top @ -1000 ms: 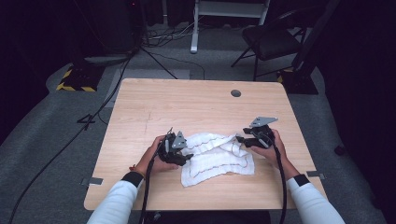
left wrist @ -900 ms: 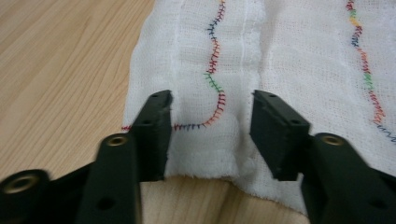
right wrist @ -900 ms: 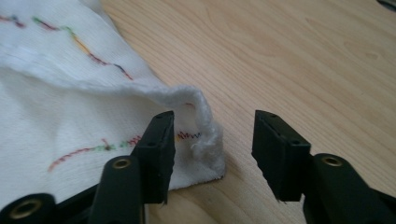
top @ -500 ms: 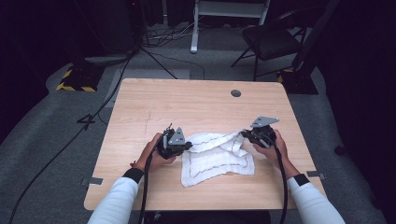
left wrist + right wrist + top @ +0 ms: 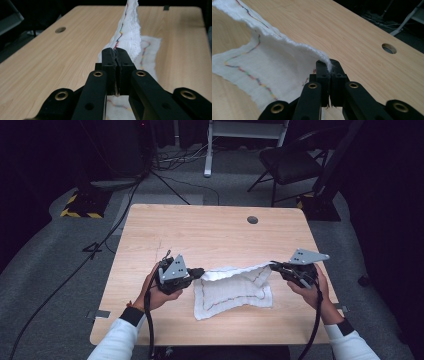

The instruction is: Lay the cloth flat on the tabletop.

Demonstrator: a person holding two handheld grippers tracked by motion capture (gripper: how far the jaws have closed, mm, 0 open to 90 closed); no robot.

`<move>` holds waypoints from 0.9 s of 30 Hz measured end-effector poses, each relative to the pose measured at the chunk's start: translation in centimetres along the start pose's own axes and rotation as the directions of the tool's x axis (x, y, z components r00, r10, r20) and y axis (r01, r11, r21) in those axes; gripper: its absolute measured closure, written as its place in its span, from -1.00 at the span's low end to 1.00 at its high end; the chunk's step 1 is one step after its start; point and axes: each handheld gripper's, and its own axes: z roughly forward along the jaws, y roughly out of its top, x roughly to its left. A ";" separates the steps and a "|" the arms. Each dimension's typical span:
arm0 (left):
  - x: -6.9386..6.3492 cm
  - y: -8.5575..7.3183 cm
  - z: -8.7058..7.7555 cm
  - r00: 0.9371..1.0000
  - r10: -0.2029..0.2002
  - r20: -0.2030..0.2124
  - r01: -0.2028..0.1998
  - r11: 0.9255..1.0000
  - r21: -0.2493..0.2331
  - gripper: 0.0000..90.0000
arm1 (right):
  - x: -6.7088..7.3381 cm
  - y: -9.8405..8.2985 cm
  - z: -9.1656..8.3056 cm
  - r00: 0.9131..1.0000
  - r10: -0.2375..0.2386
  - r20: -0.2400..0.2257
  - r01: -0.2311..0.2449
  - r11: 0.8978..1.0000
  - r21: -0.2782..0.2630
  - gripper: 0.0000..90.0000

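A white cloth (image 5: 235, 287) with a coloured stitched border hangs stretched between my two grippers above the wooden table (image 5: 210, 235), its lower part still lying on the wood. My left gripper (image 5: 199, 272) is shut on the cloth's left corner, and in the left gripper view the jaws (image 5: 116, 53) pinch that white cloth (image 5: 128, 30) tight. My right gripper (image 5: 274, 265) is shut on the right corner; in the right gripper view its tips (image 5: 329, 65) clamp the cloth's edge (image 5: 274, 57). Both pairs of jaws have just closed on the fabric.
A round cable hole (image 5: 252, 220) lies in the table's far right part. Beyond the table stand a dark chair (image 5: 290, 162), a white stand (image 5: 207, 150) and floor cables (image 5: 165, 180). Bare wood lies around the cloth.
Both grippers closed on the cloth's two corners, then rose and moved apart. The bunched cloth has been pulled up and spread wide between them.
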 end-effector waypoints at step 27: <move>0.9 5.3 -2.8 1.000 0.014 -0.021 -0.015 0.998 -0.058 0.92 | 1.9 3.2 -7.1 0.998 -0.045 0.034 0.048 0.994 -0.101 0.95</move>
